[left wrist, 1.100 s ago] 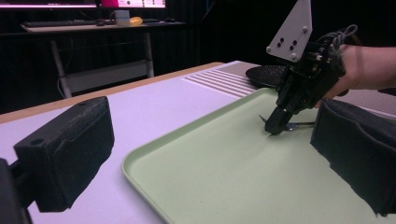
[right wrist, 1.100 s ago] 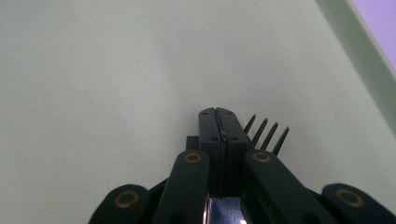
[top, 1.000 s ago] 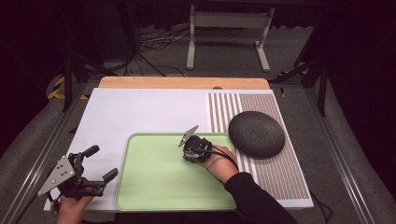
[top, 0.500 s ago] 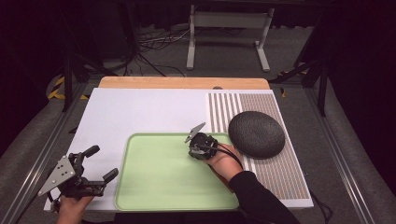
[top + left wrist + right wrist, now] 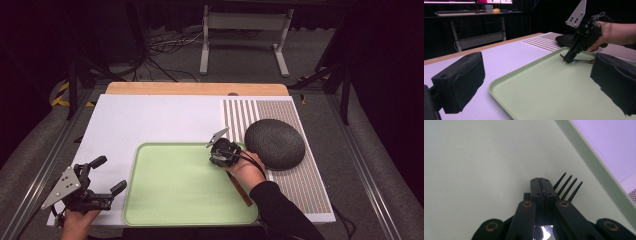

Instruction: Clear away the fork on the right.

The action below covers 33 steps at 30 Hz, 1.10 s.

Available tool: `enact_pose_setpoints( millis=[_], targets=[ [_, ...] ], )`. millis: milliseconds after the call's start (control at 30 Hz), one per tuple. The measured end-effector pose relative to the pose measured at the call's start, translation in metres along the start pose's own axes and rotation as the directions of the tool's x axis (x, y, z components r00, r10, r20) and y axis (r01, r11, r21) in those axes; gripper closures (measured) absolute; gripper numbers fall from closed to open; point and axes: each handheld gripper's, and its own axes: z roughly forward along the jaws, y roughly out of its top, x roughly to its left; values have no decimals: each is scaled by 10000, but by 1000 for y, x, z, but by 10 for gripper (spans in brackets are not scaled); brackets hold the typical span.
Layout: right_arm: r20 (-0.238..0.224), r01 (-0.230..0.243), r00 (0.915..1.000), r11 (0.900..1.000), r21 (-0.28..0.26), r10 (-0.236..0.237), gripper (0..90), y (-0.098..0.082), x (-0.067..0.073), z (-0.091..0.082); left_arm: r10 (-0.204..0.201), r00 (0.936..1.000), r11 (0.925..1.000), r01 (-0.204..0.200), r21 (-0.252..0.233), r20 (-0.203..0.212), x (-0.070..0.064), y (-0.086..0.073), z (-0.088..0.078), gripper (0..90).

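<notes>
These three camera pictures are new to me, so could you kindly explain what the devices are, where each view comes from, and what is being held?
No robot here: a person holds a hand-held gripper in each hand. The high view looks down on the white table. On it lie a green tray and a dark domed object on a striped mat. The other two pictures come from cameras riding on the grippers. The left hand-held gripper rests open beside the tray; its two black pads frame its own view. The right hand-held gripper is shut on a fork, tines just above the tray's far right corner.
</notes>
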Motion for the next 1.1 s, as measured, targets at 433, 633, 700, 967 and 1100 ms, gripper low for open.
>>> enact_pose_setpoints(
  millis=[433, 633, 700, 967, 1100],
  targets=[
    [321, -477, 9984, 9989, 35, 476, 900, -14, -16, -8, -21, 10000, 10000, 21, 19, -2, 0, 0, 0, 1],
    [447, -603, 9972, 9981, 110, 597, 900, -18, -21, -10, -19, 10000, 10000, 19, 26, -2, 0, 0, 0, 1],
    [495, -630, 9968, 9979, 117, 623, 900, -19, -22, -11, -12, 10000, 10000, 12, 26, 0, 0, 0, 0, 1],
    [570, -845, 9948, 9964, 84, 839, 900, -24, -28, -14, -28, 10000, 10000, 28, 29, 10, 0, 0, 0, 1],
    [661, -949, 9934, 9954, 110, 940, 900, -28, -31, -16, -31, 10000, 10000, 31, 31, 8, 0, 0, 0, 1]
  ],
)
